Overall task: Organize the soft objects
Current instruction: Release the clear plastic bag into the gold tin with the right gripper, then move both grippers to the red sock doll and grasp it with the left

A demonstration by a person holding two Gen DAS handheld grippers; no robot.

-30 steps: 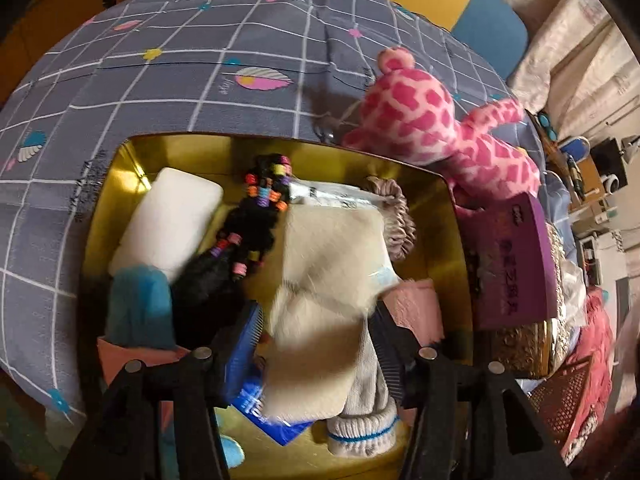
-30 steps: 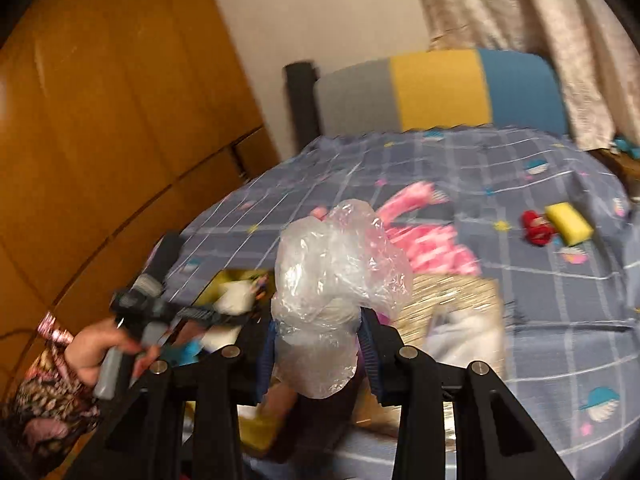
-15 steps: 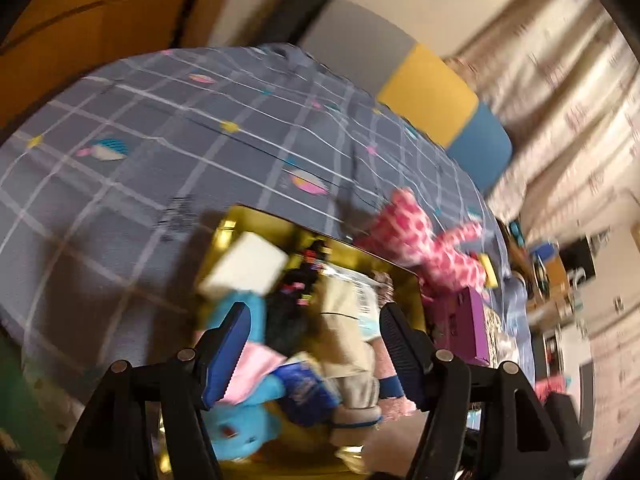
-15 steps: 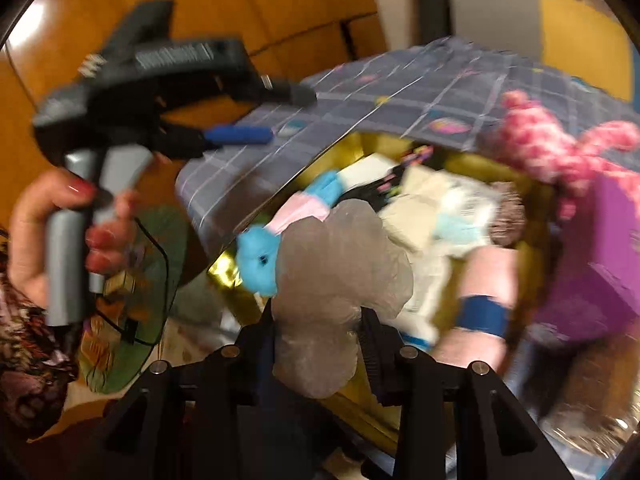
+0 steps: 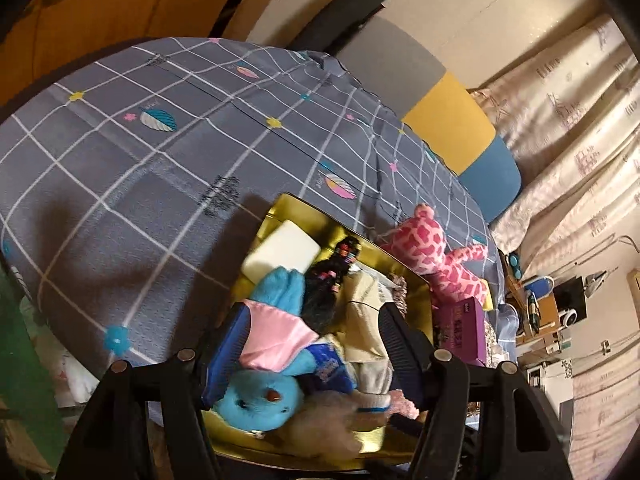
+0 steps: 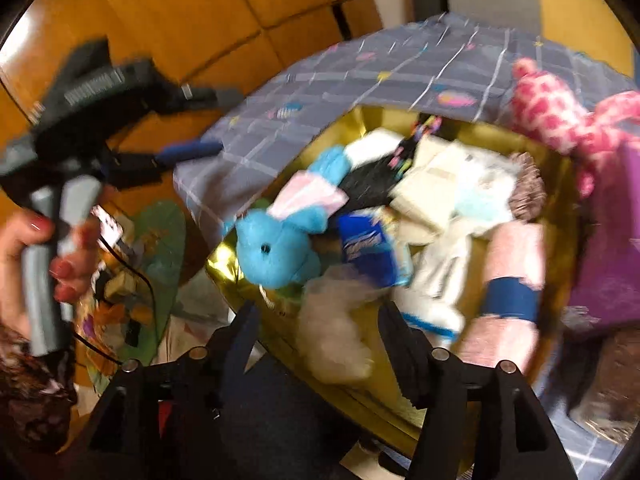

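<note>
A gold box (image 5: 280, 208) on the checked bedspread holds a blue plush bunny (image 5: 260, 396), a white foam block (image 5: 280, 256), socks and cloths. My left gripper (image 5: 314, 336) hangs open above the box with nothing between its fingers. In the right wrist view that left gripper (image 6: 212, 122) is held by a hand at the left, off the bed's corner. My right gripper (image 6: 320, 328) is low over the box's near rim (image 6: 224, 264) and its jaws are opening. A crumpled clear plastic bag (image 6: 332, 328) lies between them, free of the pads. It rests beside the bunny (image 6: 276, 248).
A pink spotted giraffe plush (image 5: 436, 256) lies on the bedspread just past the box. A purple carton (image 5: 464, 328) stands beside the box on the right. A blue tissue pack (image 6: 368, 248) lies in the box. Wooden wardrobe doors (image 6: 240, 12) stand left of the bed.
My right gripper came down to the box and its jaws parted from the plastic bag. My left gripper drew back and up from the box, jaws wider, leaving the beige cloth inside.
</note>
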